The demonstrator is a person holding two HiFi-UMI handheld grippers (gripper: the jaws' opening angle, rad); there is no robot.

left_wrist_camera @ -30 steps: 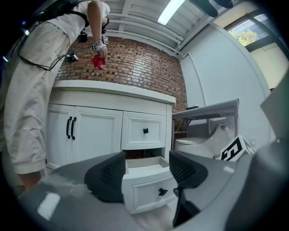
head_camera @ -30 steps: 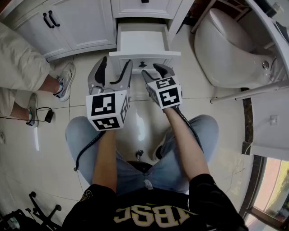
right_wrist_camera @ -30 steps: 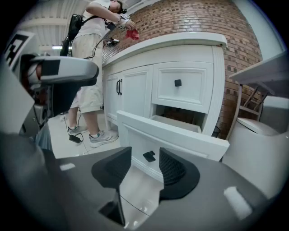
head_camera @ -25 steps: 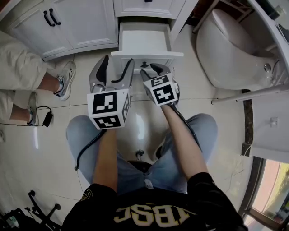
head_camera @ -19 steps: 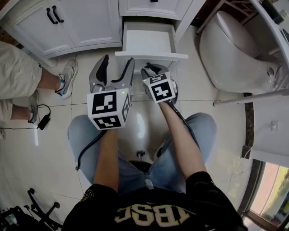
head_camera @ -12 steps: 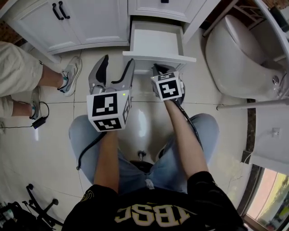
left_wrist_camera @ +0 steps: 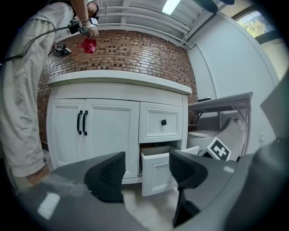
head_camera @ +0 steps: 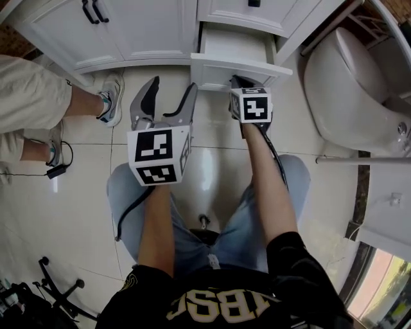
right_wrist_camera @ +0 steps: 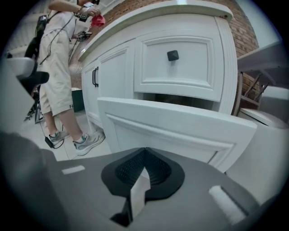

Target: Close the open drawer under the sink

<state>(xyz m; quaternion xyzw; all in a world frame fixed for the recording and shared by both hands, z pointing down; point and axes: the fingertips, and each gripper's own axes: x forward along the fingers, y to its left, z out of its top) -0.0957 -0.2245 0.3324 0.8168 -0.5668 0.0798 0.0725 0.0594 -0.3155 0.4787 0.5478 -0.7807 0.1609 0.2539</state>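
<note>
The white drawer [head_camera: 241, 66] under the vanity top stands partly pulled out, its inside showing above its front panel. My right gripper [head_camera: 239, 82] is shut with nothing in it, its tips at the drawer's front panel [right_wrist_camera: 180, 131]. In the right gripper view the closed jaws [right_wrist_camera: 144, 169] point straight at that panel. My left gripper [head_camera: 164, 99] hangs open and empty to the left of the drawer, above the floor. In the left gripper view the drawer [left_wrist_camera: 159, 173] shows between its spread jaws, still at a distance.
Above the open drawer is a shut drawer with a black knob [right_wrist_camera: 172, 55]. Cabinet doors with black handles [head_camera: 95, 9] lie to the left. A person [head_camera: 38, 96] stands at the left by the vanity. A toilet [head_camera: 359, 96] is close on the right. A cable [head_camera: 54, 170] lies on the floor tiles.
My right gripper's jaws have closed and it has moved forward to the drawer front. The left gripper moved forward a little, still open. Less of the drawer's inside shows now.
</note>
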